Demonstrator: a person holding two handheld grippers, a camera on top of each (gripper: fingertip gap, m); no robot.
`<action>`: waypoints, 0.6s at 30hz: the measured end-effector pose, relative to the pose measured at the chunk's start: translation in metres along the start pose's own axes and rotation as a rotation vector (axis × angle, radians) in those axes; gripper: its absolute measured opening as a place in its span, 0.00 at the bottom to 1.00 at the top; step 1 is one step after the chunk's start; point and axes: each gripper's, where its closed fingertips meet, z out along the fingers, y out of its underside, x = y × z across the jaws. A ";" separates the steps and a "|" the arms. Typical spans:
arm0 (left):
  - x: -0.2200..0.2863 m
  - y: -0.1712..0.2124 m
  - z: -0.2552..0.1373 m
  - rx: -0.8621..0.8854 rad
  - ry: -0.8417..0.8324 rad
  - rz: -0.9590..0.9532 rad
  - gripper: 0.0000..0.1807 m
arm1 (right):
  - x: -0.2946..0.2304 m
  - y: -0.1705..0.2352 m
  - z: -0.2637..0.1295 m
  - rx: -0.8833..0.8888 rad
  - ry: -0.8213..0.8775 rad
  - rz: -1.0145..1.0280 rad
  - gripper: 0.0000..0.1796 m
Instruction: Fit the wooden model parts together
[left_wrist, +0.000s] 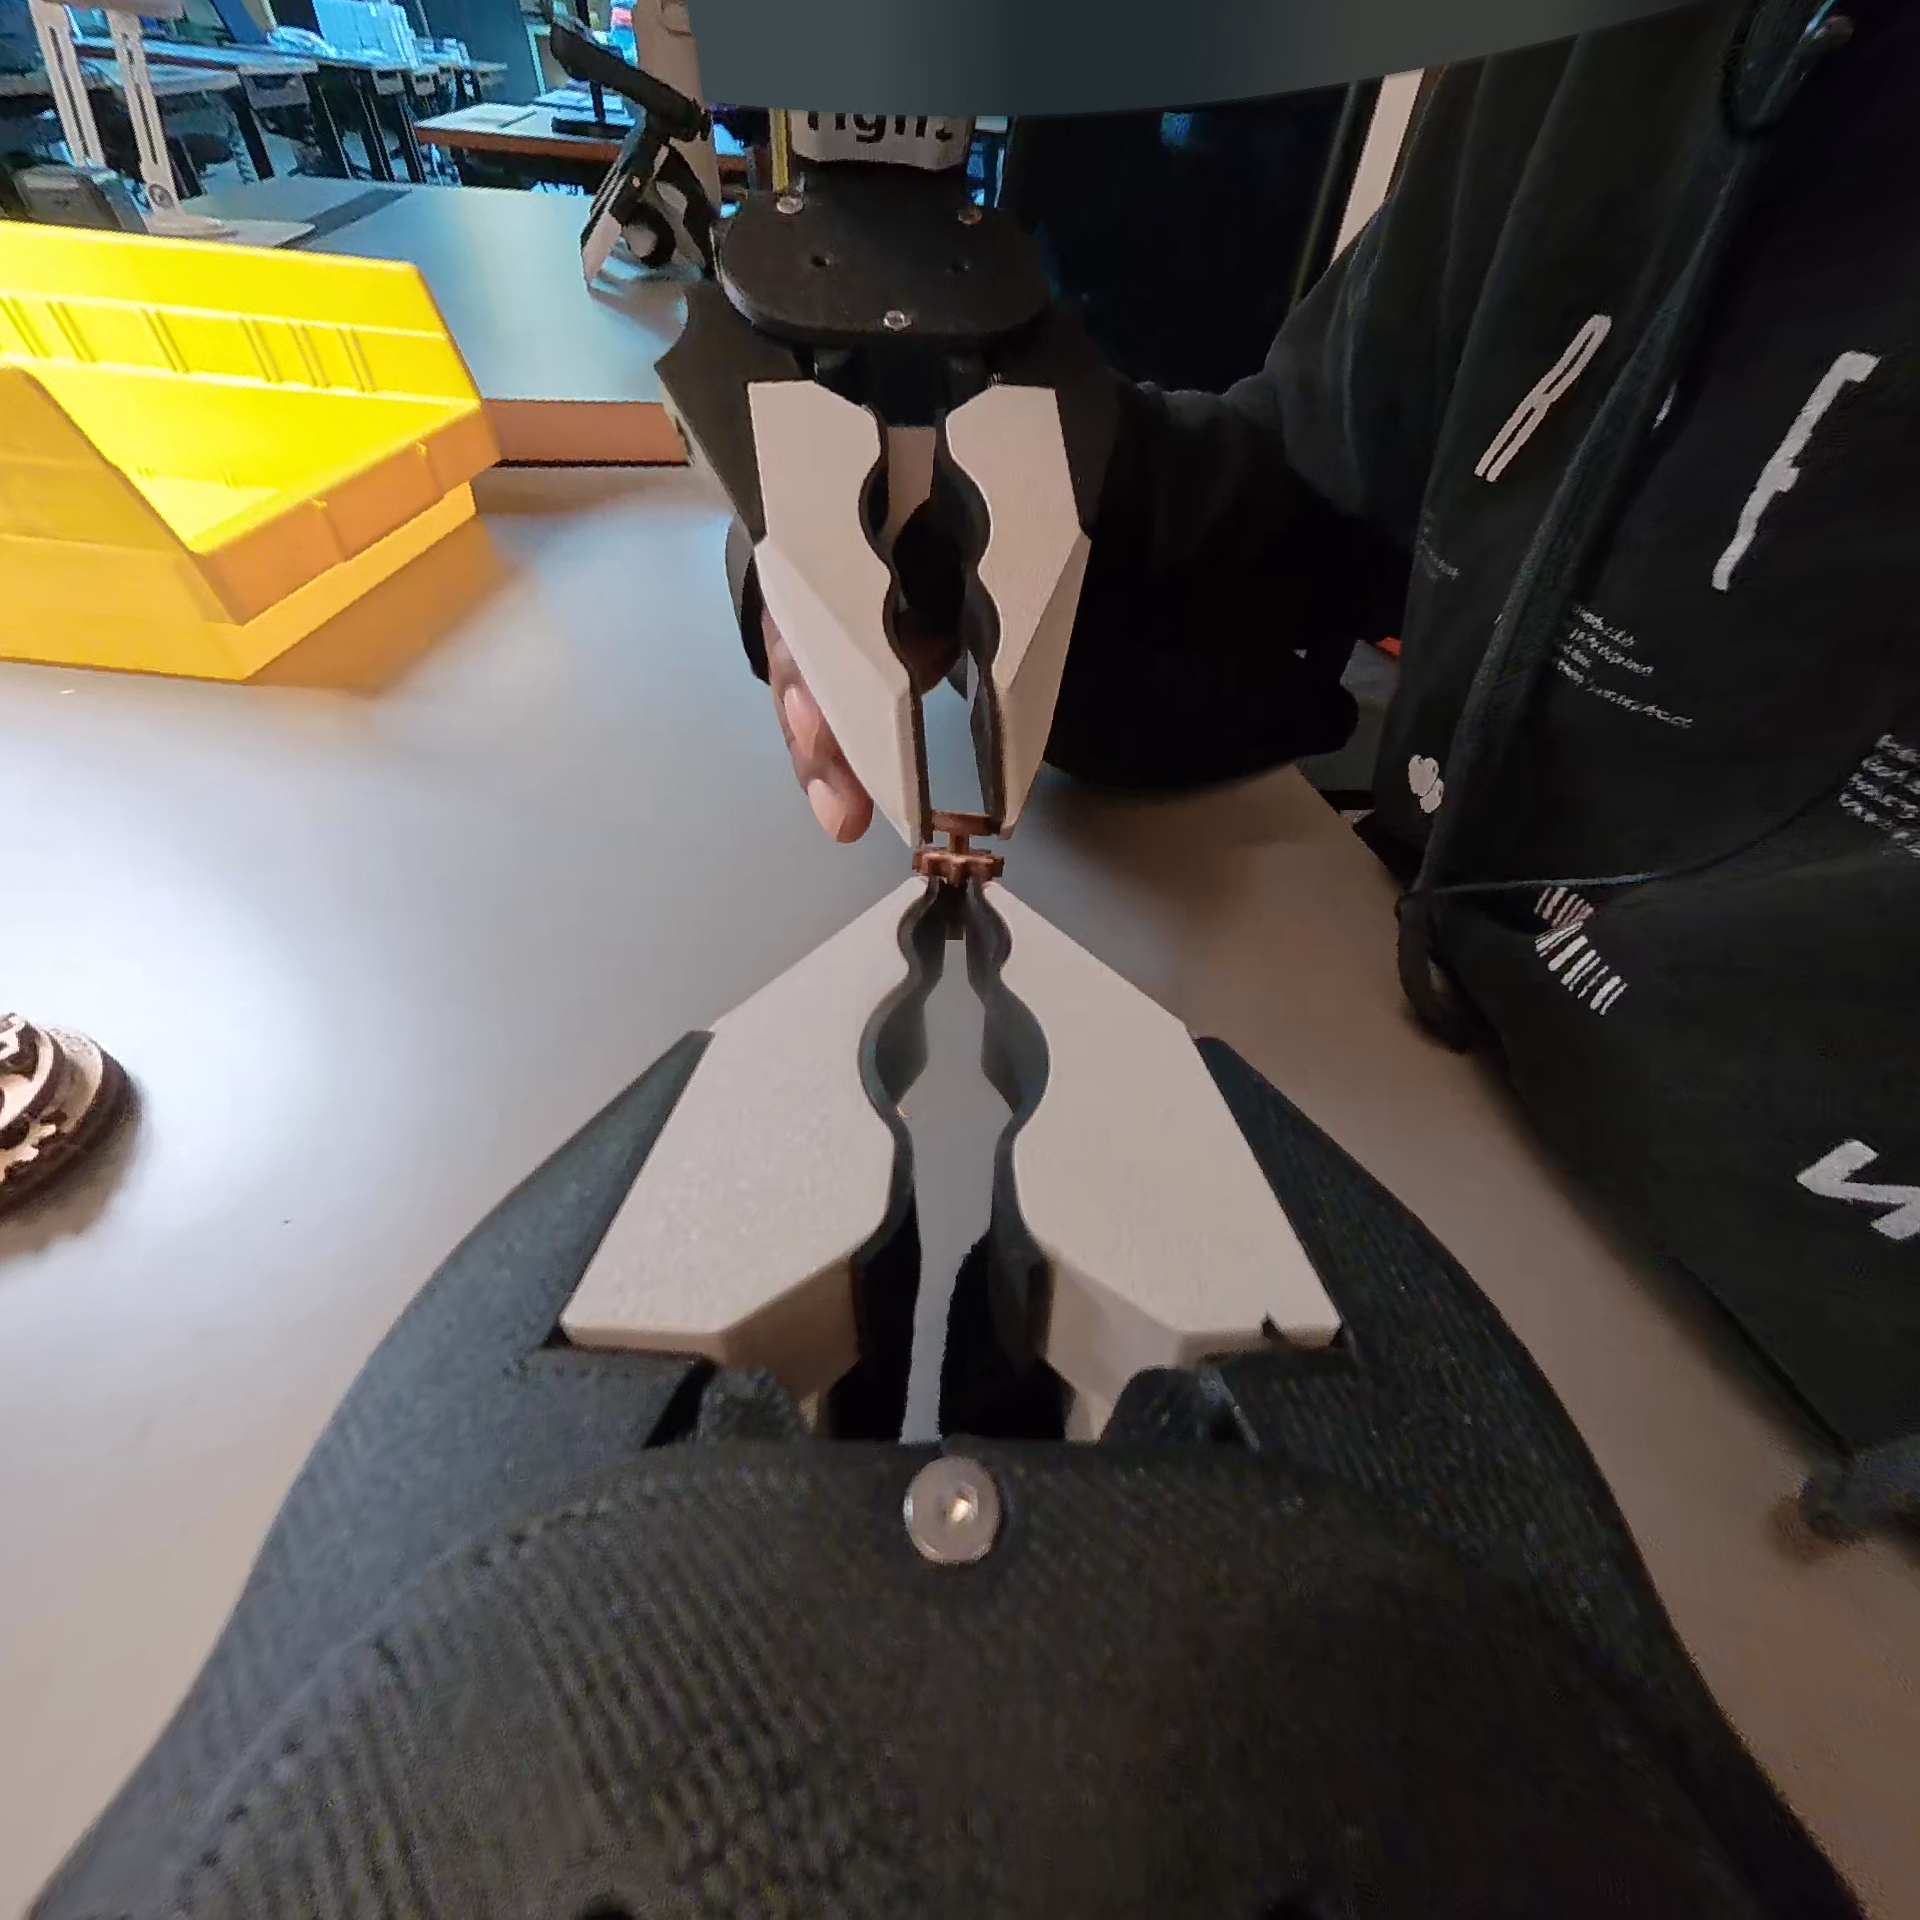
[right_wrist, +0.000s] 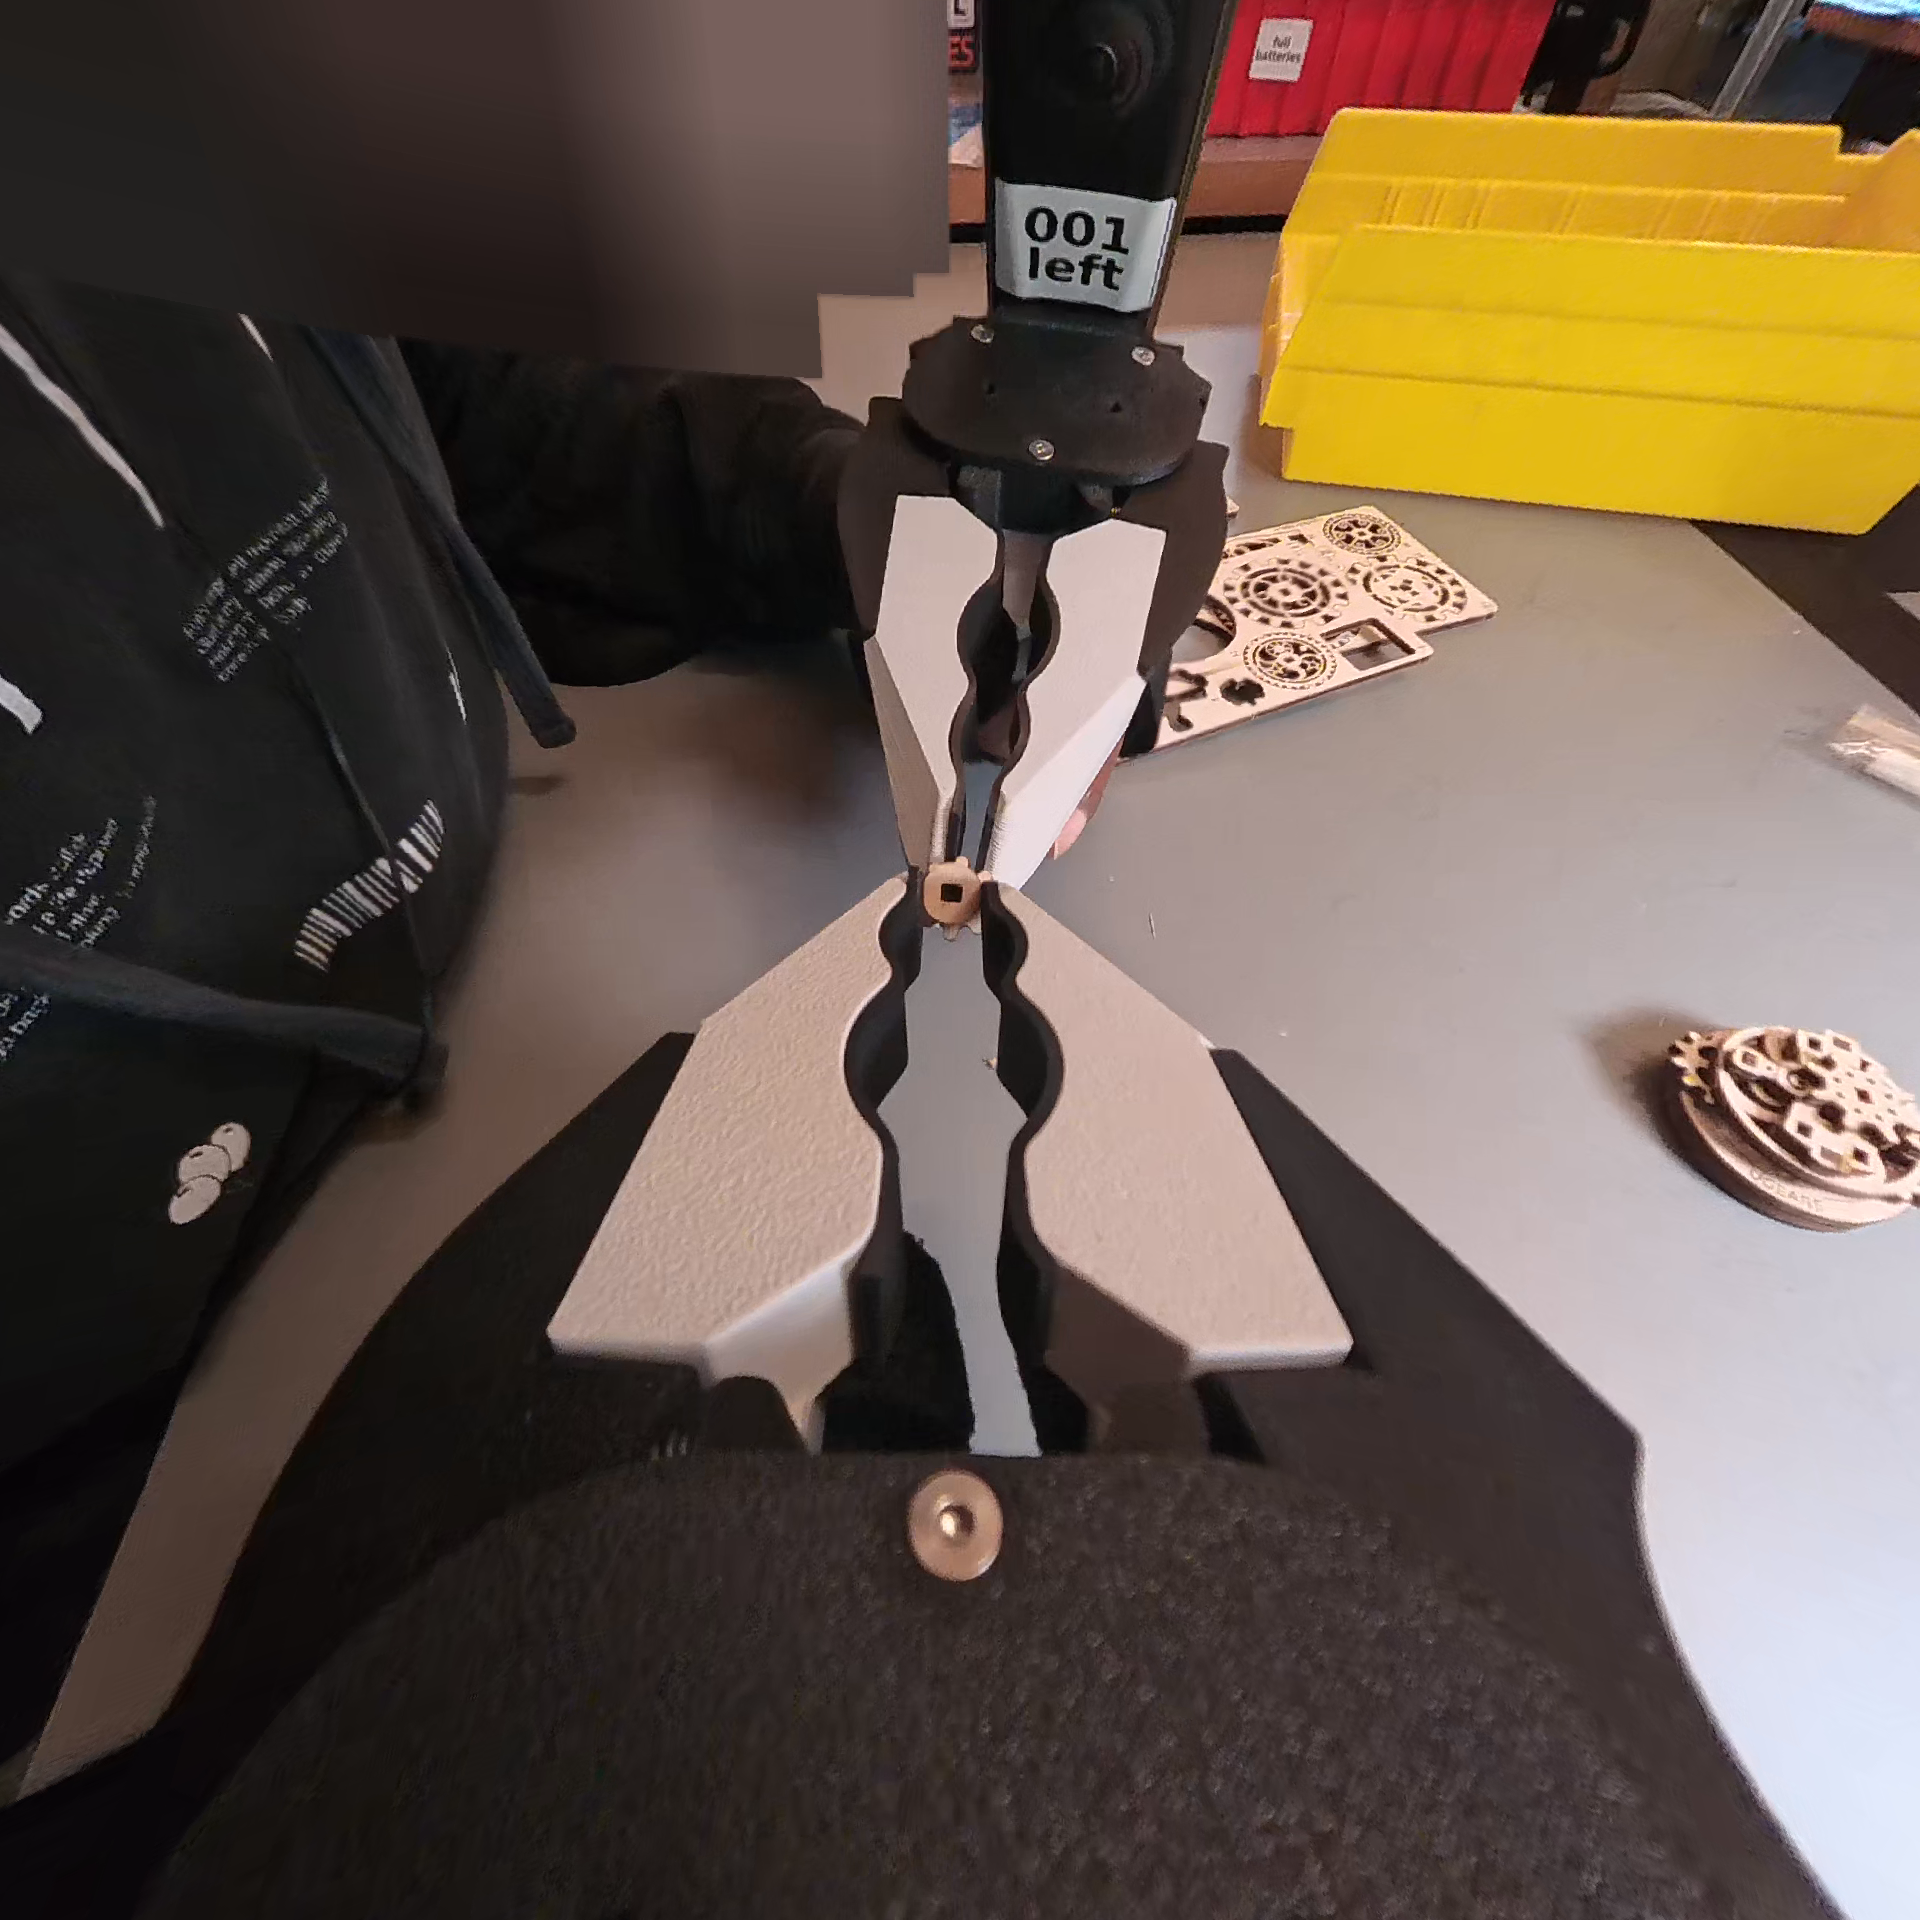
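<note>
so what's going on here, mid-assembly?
A person holds two handheld grippers tip to tip above a grey table. The left gripper is shut on a small toothed wooden piece; the right gripper is shut on a small wooden piece with a square hole. The two pieces meet at the tips, so they are being pressed together; whether they are fully seated I cannot tell. A partly built round wooden model, a sheet of cut wooden parts and a yellow bin sit off to the side.
</note>
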 end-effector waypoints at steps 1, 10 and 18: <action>0.001 -0.001 0.000 0.008 0.003 0.007 0.01 | 0.000 -0.002 0.000 0.001 0.001 -0.002 0.05; 0.013 -0.018 -0.002 0.118 0.088 0.010 0.01 | -0.011 -0.017 -0.006 0.014 0.007 -0.062 0.05; 0.018 -0.028 0.002 0.158 0.107 0.029 0.01 | -0.017 -0.024 -0.015 -0.006 0.025 -0.100 0.05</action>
